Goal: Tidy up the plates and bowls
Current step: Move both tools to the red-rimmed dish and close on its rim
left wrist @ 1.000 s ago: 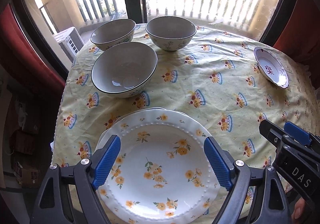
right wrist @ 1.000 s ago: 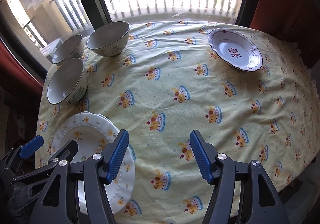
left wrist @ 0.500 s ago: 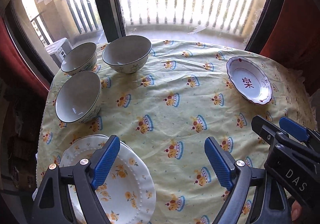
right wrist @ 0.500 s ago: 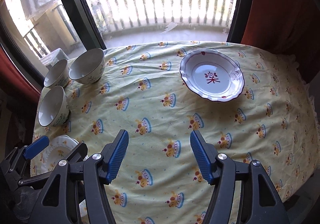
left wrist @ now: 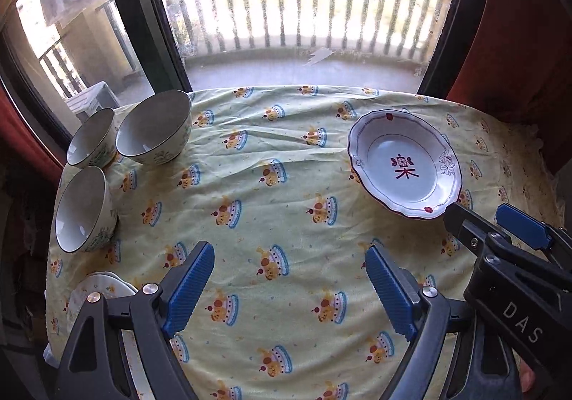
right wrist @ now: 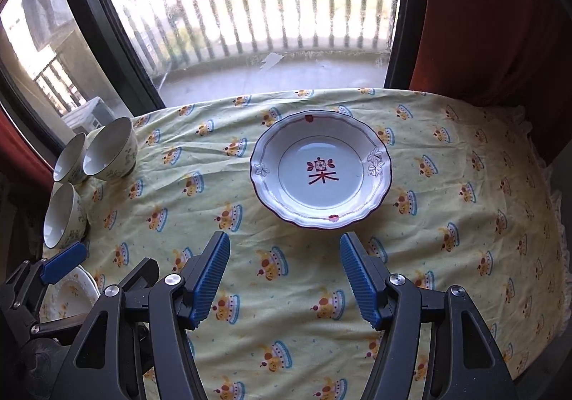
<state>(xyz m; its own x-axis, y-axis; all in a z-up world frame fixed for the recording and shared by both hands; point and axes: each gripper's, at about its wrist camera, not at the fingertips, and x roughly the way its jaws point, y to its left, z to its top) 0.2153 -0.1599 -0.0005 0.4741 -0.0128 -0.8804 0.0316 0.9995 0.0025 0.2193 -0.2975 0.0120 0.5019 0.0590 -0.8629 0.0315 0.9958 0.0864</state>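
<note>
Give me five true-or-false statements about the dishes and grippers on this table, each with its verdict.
1. Three bowls stand at the table's left edge. True.
2. The red-marked plate holds a bowl. False: it is empty.
3. The right gripper grips the plate. False: open, short of it.
4. The left gripper is open and empty. True.
5. The floral plate lies by the curtain. False: it is at the near left corner.

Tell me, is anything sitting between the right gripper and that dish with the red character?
Nothing visible does. The right gripper is open and empty, and only bare yellow tablecloth shows between it and the dish. The three bowls stand off to the left side.
</note>
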